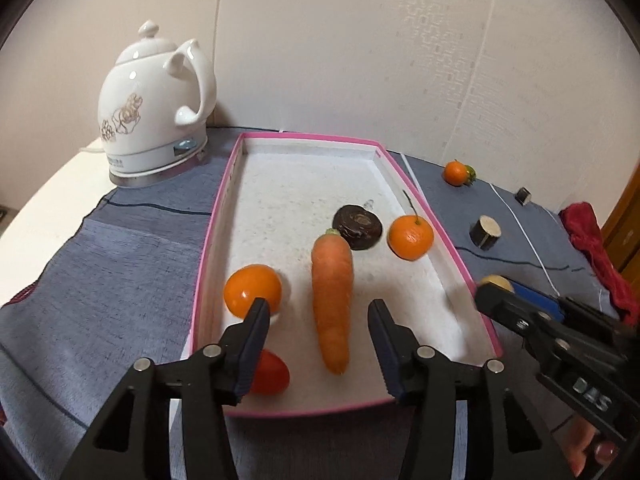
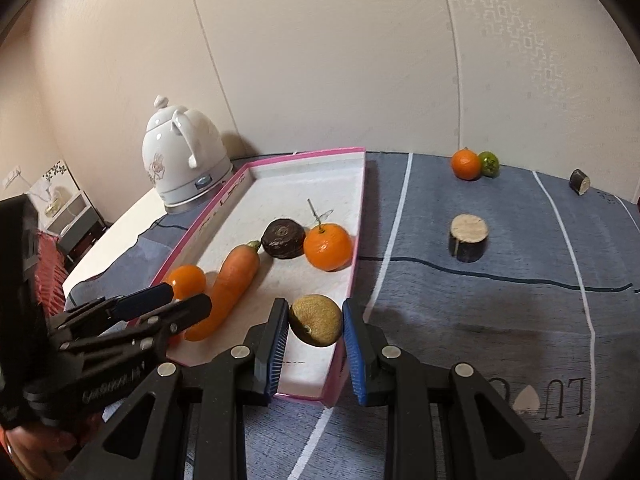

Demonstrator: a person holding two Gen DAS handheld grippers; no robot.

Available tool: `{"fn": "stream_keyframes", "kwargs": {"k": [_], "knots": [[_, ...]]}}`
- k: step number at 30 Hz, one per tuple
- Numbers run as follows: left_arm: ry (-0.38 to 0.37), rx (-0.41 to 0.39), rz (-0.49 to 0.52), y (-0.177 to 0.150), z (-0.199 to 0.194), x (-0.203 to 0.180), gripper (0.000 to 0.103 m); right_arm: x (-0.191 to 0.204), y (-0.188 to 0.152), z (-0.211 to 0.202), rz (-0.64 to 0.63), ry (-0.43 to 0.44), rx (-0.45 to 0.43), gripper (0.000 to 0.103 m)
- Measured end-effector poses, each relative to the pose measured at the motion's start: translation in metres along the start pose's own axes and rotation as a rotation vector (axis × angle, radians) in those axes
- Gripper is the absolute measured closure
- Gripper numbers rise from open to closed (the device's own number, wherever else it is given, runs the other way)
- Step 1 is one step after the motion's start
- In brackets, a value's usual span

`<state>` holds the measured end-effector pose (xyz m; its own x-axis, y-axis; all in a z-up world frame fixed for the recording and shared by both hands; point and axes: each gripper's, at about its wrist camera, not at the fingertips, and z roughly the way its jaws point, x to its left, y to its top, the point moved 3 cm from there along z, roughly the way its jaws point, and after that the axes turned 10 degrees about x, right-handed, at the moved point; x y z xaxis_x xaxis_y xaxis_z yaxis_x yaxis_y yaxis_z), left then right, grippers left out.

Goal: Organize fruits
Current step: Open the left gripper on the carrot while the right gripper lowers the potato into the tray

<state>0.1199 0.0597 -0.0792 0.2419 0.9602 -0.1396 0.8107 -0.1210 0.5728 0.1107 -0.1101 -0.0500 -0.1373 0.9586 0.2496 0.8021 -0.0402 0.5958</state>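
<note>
A white tray with a pink rim (image 1: 208, 248) (image 2: 224, 196) holds a carrot (image 1: 332, 300) (image 2: 236, 288), two oranges (image 1: 252, 290) (image 1: 411, 238), a dark round fruit (image 1: 357, 226) and a red tomato (image 1: 270, 372). My left gripper (image 1: 318, 308) (image 2: 188, 298) stands open low over the tray. The carrot lies flat between its fingers, and neither pad touches it. My right gripper (image 2: 316, 316) is shut on a brownish-green round fruit (image 2: 316, 320) (image 1: 496, 282), held just above the tray's near right corner.
A white ceramic kettle (image 1: 156, 112) (image 2: 186, 160) stands beyond the tray's left end. On the grey cloth to the right sit an orange (image 2: 466, 164), a green fruit (image 2: 489, 163) and two dark-barked stubs (image 2: 468, 238) (image 2: 580, 181). Red fabric (image 1: 592, 248) lies at the far right.
</note>
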Motion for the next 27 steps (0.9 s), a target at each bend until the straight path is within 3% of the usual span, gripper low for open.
{"fn": "stream_keyframes", "kwargs": {"k": [5, 9, 27], "knots": [[0.040, -0.001, 0.043, -0.011, -0.001, -0.007, 0.045, 0.007, 0.002, 0.006, -0.019, 0.003, 0.011, 0.075], [0.057, -0.009, 0.047, -0.014, -0.003, -0.008, 0.035, 0.009, 0.003, 0.010, -0.026, 0.001, 0.017, 0.075], [0.133, -0.042, 0.018, -0.014, -0.012, 0.006, 0.034, 0.012, 0.015, 0.031, -0.043, -0.017, 0.059, 0.075]]}}
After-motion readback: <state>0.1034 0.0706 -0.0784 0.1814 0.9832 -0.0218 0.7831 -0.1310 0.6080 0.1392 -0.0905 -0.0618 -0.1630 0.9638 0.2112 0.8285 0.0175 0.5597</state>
